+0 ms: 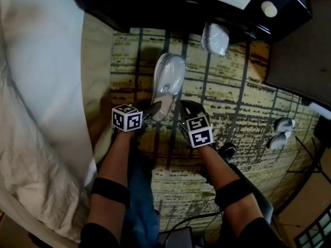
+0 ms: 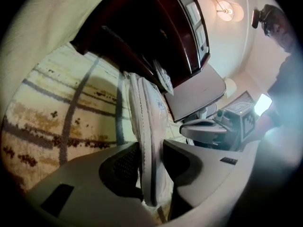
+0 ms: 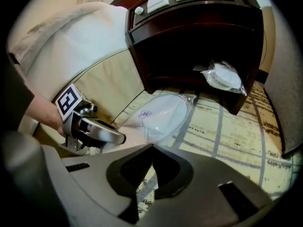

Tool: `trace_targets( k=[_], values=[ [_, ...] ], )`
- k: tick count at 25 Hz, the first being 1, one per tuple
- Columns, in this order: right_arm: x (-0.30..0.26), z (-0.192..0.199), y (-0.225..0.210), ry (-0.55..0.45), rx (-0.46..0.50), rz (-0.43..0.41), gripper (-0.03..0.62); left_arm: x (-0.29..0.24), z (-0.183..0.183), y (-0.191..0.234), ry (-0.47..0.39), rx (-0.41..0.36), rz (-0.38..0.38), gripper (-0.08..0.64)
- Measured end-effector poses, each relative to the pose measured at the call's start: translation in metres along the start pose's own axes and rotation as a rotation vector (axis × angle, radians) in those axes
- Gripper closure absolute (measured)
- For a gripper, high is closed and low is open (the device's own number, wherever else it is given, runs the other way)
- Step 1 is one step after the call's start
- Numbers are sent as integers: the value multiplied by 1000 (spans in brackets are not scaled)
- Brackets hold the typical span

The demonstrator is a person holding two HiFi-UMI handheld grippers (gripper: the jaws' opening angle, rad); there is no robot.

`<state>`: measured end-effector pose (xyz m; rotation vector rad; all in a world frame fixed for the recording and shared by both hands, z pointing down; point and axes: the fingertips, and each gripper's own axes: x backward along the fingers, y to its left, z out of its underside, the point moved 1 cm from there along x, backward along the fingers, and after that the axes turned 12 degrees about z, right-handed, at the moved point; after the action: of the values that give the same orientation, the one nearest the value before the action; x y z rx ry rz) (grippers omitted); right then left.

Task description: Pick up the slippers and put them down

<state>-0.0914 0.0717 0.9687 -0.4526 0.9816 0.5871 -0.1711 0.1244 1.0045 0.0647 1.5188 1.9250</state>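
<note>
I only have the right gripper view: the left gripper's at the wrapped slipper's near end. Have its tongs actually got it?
Observer: Yes. In the left gripper view the left tongs are clamped on the wrapped slipper, which stands edge-on between them.
Operator: Anything lying off to my right?
Observer: The head view shows two pale, shoe-like things on the carpet there, well apart from the slipper.

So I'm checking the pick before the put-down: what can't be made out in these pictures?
Near end of the white plastic-wrapped slipper: head view, covered by the left tongs.
One slipper or a pair inside the wrap: left gripper view shows it edge-on.
Its small bluish print: right gripper view, too small.
The second wrapped white pack in the dark wooden nightstand: right gripper view, rear lost in shadow.
</note>
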Motion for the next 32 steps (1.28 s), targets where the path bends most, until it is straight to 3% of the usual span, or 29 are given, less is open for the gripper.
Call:
trace_targets(
  k=[3, 8, 20, 26, 32],
  values=[
    [11, -15, -13, -30, 26, 23, 591, 1, -27, -13, -20, -26, 15, 438],
    [25, -42, -34, -80, -12, 65, 591, 3, -75, -25, -62, -62, 21, 438],
    [24, -111, -52, -206, -99, 56, 591, -18, -195, -16, -212, -57, -23, 438],
    [16, -117, -64, -229, -147, 55, 591, -33, -257, -4, -319, -63, -51, 437],
    [12, -114, -74, -234, -174, 56, 591, -34, -299, 14, -424, -2, -96, 437]
  ],
)
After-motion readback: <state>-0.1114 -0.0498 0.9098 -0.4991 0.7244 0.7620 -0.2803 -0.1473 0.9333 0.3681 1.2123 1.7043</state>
